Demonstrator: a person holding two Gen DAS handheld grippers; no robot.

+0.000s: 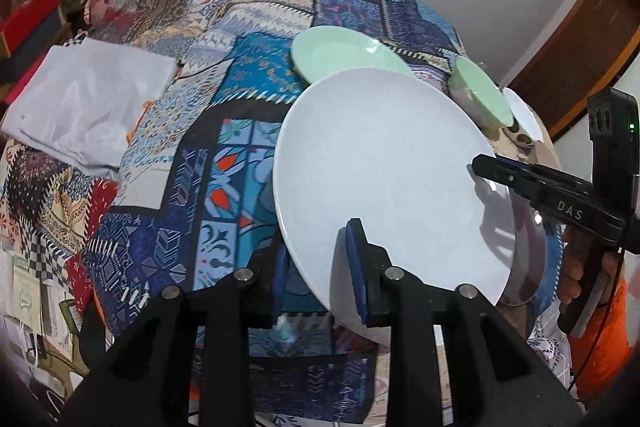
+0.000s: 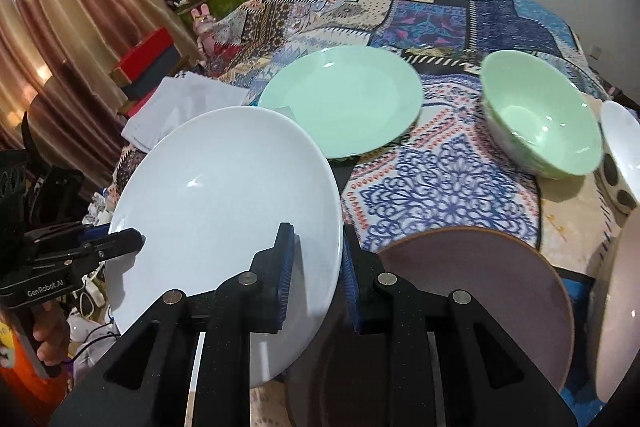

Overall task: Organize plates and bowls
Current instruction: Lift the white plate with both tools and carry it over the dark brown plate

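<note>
A large white plate (image 1: 384,167) (image 2: 224,195) hangs tilted above the patchwork tablecloth (image 1: 224,107) (image 2: 440,171), held by both grippers at opposite rims. My left gripper (image 1: 320,267) is shut on its near rim and shows in the right wrist view as the left gripper (image 2: 132,239) on the plate's left edge. My right gripper (image 2: 318,267) is shut on the plate's right rim and appears as the right gripper (image 1: 480,163) at the plate's right edge. Farther back lie a green plate (image 1: 340,51) (image 2: 340,103) and a green bowl (image 1: 480,95) (image 2: 540,119).
A mauve plate (image 2: 480,287) (image 1: 528,259) lies just under the white plate's right side. A spotted white bowl (image 2: 620,155) stands at the far right, with a pale dish (image 2: 616,307) in front of it. A folded white cloth (image 1: 88,107) (image 2: 180,107) lies left. Boxes and clutter (image 2: 152,67) crowd the left.
</note>
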